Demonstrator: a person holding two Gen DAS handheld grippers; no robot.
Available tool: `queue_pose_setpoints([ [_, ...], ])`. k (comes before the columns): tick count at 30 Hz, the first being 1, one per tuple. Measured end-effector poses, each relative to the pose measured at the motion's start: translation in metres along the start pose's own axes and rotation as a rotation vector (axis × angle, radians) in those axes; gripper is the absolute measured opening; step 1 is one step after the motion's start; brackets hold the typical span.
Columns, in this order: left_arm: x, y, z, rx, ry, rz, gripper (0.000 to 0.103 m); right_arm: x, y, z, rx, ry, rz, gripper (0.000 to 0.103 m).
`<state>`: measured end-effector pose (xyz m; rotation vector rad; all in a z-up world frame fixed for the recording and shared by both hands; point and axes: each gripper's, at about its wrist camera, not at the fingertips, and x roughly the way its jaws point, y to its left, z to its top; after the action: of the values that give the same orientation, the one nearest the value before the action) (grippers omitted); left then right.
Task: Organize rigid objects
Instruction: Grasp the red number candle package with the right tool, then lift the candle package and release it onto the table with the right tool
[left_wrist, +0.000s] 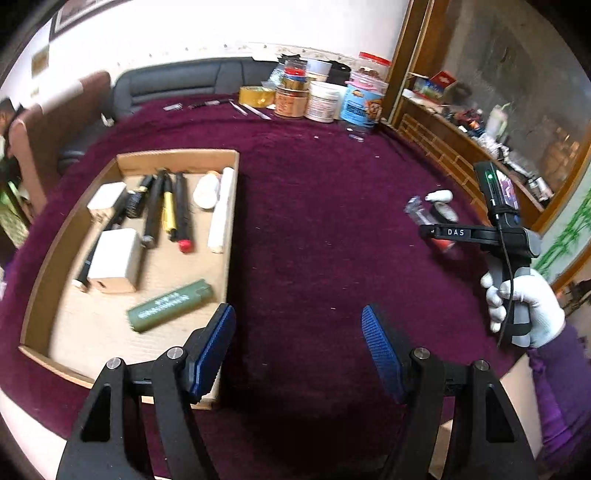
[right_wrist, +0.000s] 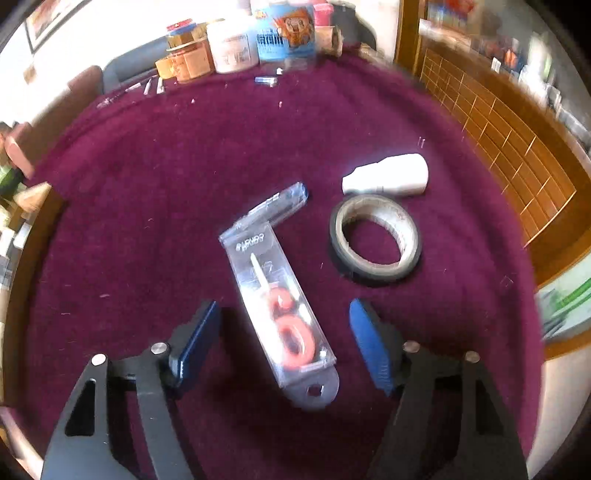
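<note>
A cardboard tray (left_wrist: 177, 159) lies at the left on the purple cloth, holding pens, two white boxes (left_wrist: 114, 260), a white tube (left_wrist: 221, 210) and a green lighter (left_wrist: 170, 304). My left gripper (left_wrist: 299, 347) hangs open over bare cloth beside the tray's right wall. My right gripper (right_wrist: 286, 339) is open and straddles a clear plastic case (right_wrist: 273, 258) with a red candle inside; the pads stand clear of it. Beyond it lie a small clear tube (right_wrist: 277, 206), a black tape roll (right_wrist: 375, 240) and a white bottle (right_wrist: 388, 175). A gloved hand (left_wrist: 524, 306) holds the right gripper.
Jars and tubs (left_wrist: 325, 99) and a yellow tape roll (left_wrist: 256, 96) crowd the table's far edge, with small metal tools (left_wrist: 255, 110) beside them. A wooden shelf unit (left_wrist: 443, 147) runs along the right. A dark sofa (left_wrist: 177, 81) stands behind the table.
</note>
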<state>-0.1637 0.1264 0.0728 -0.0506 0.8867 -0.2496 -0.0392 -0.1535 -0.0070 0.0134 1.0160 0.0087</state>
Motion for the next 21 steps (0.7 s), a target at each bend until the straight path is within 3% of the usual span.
queue_pose_setpoints([
  [2,0.001,0.0,0.0,0.006,-0.002,0.024,0.065,-0.008,0.007,-0.004,-0.024,-0.02,0.019,0.036],
  [4,0.005,0.001,0.0,0.009,0.008,0.035,0.065,-0.009,0.012,-0.005,-0.036,-0.019,0.008,0.026],
  [9,0.012,0.0,-0.002,0.022,0.027,0.06,0.065,-0.017,0.025,-0.017,-0.064,-0.013,0.015,0.026],
  [21,0.017,0.001,-0.008,0.058,0.047,0.116,0.065,-0.025,0.087,-0.028,-0.063,0.035,0.211,0.027],
])
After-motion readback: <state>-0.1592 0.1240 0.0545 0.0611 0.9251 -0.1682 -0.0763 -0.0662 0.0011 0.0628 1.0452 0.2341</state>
